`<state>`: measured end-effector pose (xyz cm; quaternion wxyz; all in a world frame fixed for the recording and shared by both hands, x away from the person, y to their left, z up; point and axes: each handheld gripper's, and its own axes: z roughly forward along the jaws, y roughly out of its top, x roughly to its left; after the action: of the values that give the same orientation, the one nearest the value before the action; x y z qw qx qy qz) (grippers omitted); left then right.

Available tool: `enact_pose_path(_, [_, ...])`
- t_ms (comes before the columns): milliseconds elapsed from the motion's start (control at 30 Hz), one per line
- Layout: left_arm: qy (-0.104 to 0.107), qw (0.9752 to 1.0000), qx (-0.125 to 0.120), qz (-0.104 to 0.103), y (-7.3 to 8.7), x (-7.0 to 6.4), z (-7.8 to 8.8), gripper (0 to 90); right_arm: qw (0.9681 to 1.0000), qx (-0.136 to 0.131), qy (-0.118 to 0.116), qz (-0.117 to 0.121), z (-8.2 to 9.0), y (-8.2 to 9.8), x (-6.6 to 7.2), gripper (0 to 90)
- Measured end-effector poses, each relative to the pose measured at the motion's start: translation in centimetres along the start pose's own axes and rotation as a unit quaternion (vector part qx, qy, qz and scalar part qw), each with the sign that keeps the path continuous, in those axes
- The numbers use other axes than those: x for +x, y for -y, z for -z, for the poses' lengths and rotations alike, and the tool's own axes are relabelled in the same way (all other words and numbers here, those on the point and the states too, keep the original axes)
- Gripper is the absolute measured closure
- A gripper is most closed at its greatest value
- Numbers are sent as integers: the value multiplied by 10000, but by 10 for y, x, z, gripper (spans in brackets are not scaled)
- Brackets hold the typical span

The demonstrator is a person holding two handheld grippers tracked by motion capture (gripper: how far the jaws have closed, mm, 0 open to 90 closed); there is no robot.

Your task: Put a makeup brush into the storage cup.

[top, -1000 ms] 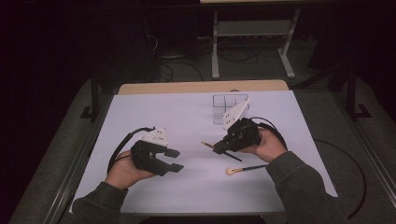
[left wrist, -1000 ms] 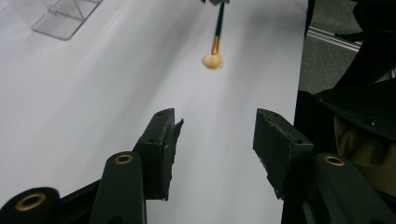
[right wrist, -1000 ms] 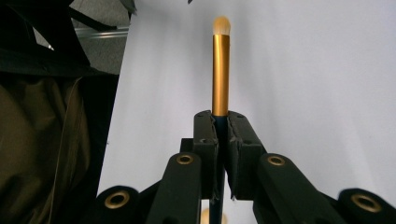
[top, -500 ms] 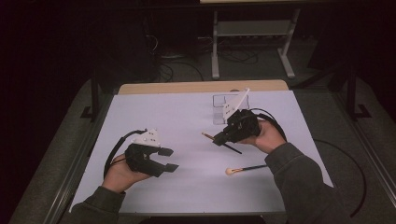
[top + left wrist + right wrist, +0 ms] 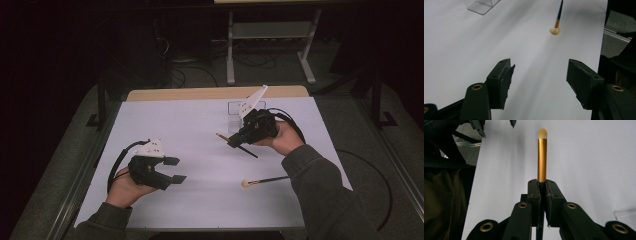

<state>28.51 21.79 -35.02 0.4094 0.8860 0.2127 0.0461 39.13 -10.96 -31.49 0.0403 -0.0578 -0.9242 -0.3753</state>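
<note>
The right gripper (image 5: 235, 141) has its fingers clamped on a small brush (image 5: 542, 155), which it holds off the desk (image 5: 175, 125) just in front of the clear box (image 5: 235, 116), gold ferrule and pale tip pointing away from that box. A second brush (image 5: 265, 180) lies flat on the desk, nearer the person than the box and well apart from it, its round head toward the left gripper (image 5: 175, 170).

The step looks to be getting the held brush into the box. To do it well, I would turn the wrist so the brush stands closer to upright before it nears the box, since the walls are thin and see-through and a slanted handle could knock the box over. The grip sits low on the handle; lower gently and let go only once the end rests inside.

The left gripper hangs over the desk far to the near left of the box, its fingers apart and just now widening, with nothing between them. It seems ready for the lying brush.
</note>
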Motion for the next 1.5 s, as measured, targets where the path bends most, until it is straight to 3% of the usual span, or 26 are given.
enact_pose_path(233, [-90,9999,-52,41,11,-1,2,350,9999,-36,85,-89,7,-1,-6,825])
enact_pose_path(267, [-101,9999,-68,40,13,-1,2,352,9997,42,76,-240,9,-2,-4,825])
enact_pose_path(300, [-111,9999,-23,-8,15,0,4,352,9999,-47,131,-74,10,-3,-7,825])
enact_pose_path(333, [-108,9999,-28,26,16,0,3,351,9998,-29,135,-151,13,-4,-7,825])
enact_pose_path(400, [-161,9998,-52,39,18,0,4,345,9997,-102,197,-32,15,-5,-9,825])
enact_pose_path(667, [-178,9996,-153,123,23,1,4,316,9992,-228,318,-87,27,-9,-16,825])
enact_pose_path(800, [-227,9995,-162,142,24,1,4,286,9991,-186,331,-198,28,-12,-21,825])
enact_pose_path(933, [-269,9993,-206,170,25,2,5,266,9989,-234,400,-97,26,-16,-28,825])
enact_pose_path(1067, [-284,9993,-185,158,27,4,5,257,9988,-171,425,-181,25,-19,-34,825])
enact_pose_path(1500, [-255,9992,-230,183,30,6,2,244,9978,-69,577,-327,20,-33,-59,825])
